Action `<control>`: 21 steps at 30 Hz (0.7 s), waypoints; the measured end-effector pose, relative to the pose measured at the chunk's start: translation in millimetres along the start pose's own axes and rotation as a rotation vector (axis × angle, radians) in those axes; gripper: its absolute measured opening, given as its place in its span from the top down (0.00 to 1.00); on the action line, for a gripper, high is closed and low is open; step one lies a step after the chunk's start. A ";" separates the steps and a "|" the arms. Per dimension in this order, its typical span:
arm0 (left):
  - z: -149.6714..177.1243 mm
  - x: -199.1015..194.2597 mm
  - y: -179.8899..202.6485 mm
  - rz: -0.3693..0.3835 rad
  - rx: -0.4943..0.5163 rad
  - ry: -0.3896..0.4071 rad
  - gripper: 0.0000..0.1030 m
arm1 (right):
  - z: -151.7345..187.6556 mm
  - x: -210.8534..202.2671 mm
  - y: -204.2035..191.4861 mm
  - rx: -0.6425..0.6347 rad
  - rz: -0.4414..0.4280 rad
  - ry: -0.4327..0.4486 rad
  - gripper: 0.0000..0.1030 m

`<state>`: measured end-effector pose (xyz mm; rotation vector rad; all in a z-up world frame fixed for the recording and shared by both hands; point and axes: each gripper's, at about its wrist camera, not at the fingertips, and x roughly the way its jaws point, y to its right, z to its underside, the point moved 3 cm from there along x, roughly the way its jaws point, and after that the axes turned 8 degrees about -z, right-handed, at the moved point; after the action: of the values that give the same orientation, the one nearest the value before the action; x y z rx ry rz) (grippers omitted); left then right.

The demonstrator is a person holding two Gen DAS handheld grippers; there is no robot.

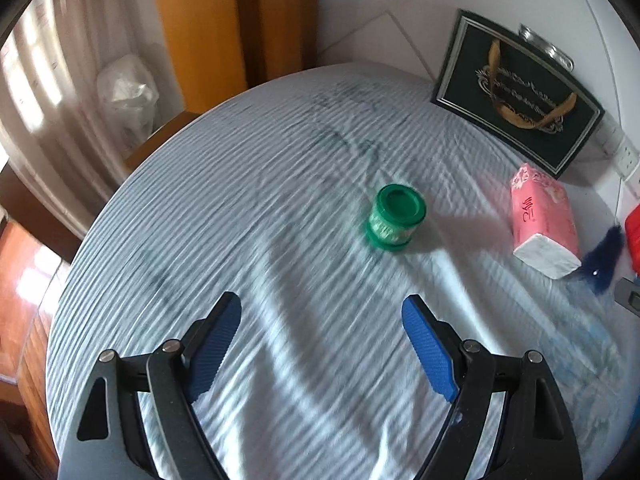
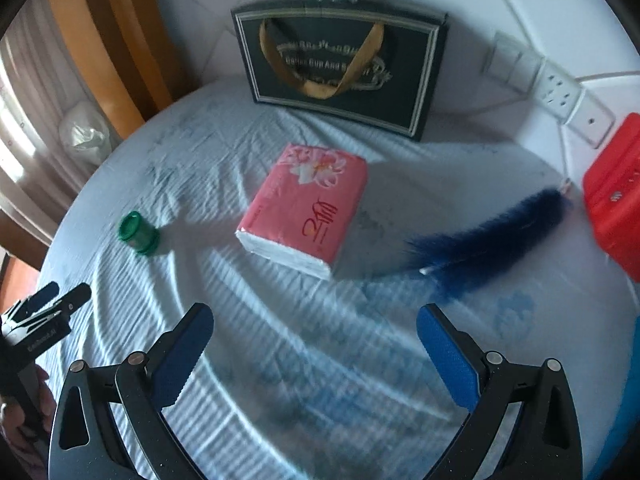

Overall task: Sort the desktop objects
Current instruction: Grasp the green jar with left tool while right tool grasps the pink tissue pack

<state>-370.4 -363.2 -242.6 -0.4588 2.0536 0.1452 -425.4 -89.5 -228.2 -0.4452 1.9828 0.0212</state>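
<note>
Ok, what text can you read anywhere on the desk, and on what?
Black gift bag: gold lettering, partly "...And..."; the rest is blurred.
Pink tissue pack: red brush-style characters, unreadable.
Left gripper body: small white brand word, too blurred.
Green jar: label blurred.

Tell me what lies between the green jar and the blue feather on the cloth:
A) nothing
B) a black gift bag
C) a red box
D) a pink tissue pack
D: in the right wrist view the pink tissue pack lies between the green jar and the blue feather.
</note>
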 end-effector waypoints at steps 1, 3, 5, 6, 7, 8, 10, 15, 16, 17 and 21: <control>-3.4 4.2 5.1 0.002 0.018 0.006 0.20 | -2.5 7.2 0.7 -0.002 0.004 -0.008 0.00; -10.4 15.3 16.9 -0.004 0.053 0.011 0.20 | -8.0 22.4 1.9 -0.008 0.013 -0.026 0.00; -15.9 24.2 26.5 -0.001 0.080 0.015 0.20 | -13.0 32.6 3.4 -0.004 0.016 -0.036 0.00; -19.2 28.9 29.3 -0.001 0.088 0.018 0.20 | -15.8 38.5 3.6 0.001 0.011 -0.040 0.00; -21.5 32.2 31.9 -0.002 0.092 0.022 0.20 | -17.9 42.1 3.8 0.008 0.005 -0.042 0.00; -24.9 38.6 35.1 -0.006 0.100 0.018 0.20 | -20.5 46.1 3.9 0.015 -0.003 -0.044 0.00; -30.8 46.9 38.0 0.001 0.104 0.013 0.20 | -26.4 53.4 3.6 0.030 -0.010 -0.049 0.00; -42.0 67.0 43.8 0.019 0.115 -0.006 0.20 | -44.0 75.7 -0.9 0.046 0.041 -0.065 0.00; -44.4 70.0 44.2 0.023 0.113 -0.007 0.20 | -47.1 79.9 0.5 0.061 0.040 -0.071 0.00; -46.0 72.8 44.5 0.027 0.109 -0.008 0.20 | -49.8 84.0 2.2 0.079 0.038 -0.074 0.00; -53.0 81.6 46.1 0.023 0.114 -0.013 0.20 | -57.9 101.7 9.9 0.160 0.018 -0.088 0.00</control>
<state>-467.0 -357.4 -289.8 -0.3633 2.0421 0.0443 -517.2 -122.9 -293.5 -0.3175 1.8850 -0.1044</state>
